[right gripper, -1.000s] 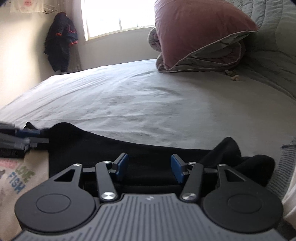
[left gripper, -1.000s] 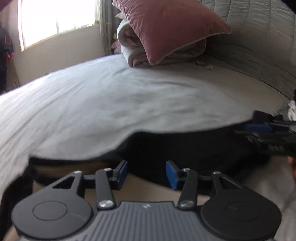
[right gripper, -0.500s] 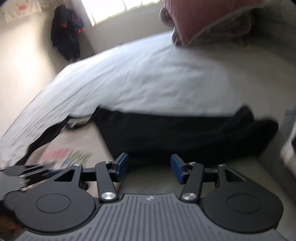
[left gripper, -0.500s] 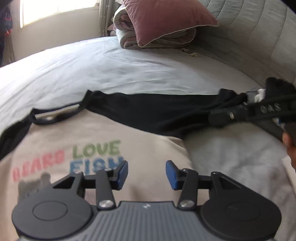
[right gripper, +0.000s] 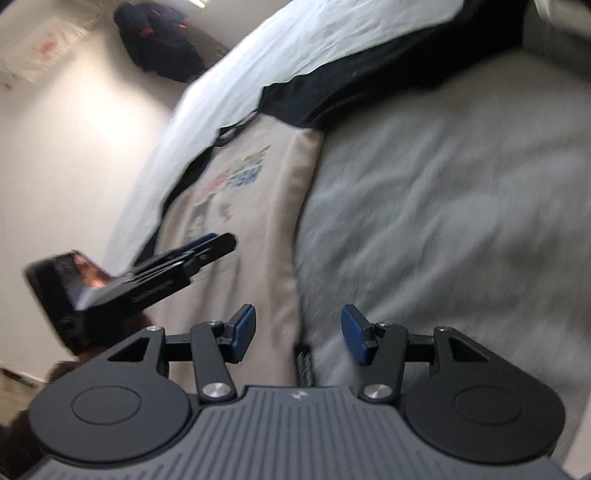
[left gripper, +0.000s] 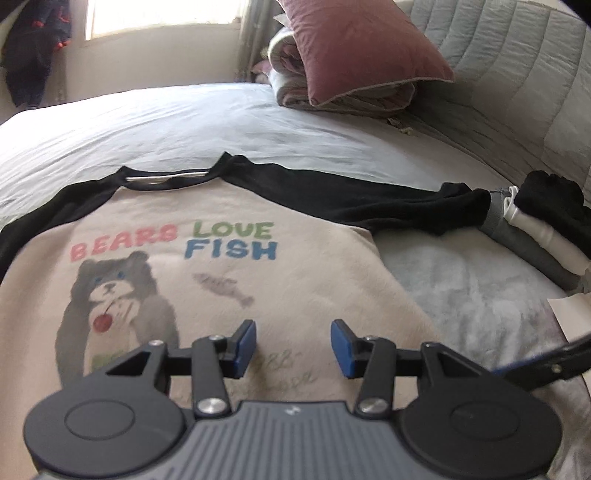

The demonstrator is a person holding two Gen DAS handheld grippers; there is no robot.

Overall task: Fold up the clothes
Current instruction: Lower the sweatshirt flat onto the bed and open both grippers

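Your left gripper (left gripper: 293, 345) and right gripper (right gripper: 298, 332) both stood released and empty above the shirt (left gripper: 258, 280), which lay flat, print up, on the bed (left gripper: 184, 122), one black sleeve (left gripper: 388, 203) outstretched.

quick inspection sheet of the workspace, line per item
surface: bed with pale grey sheet
job's things: bear print shirt with black sleeves, spread flat, front up
clutter: folded clothes stack at the end of one sleeve; maroon pillow on a folded quilt
grippers: left gripper and right gripper both open, holding nothing
cables: nothing seen
surroundings: window, dark jacket hanging on wall
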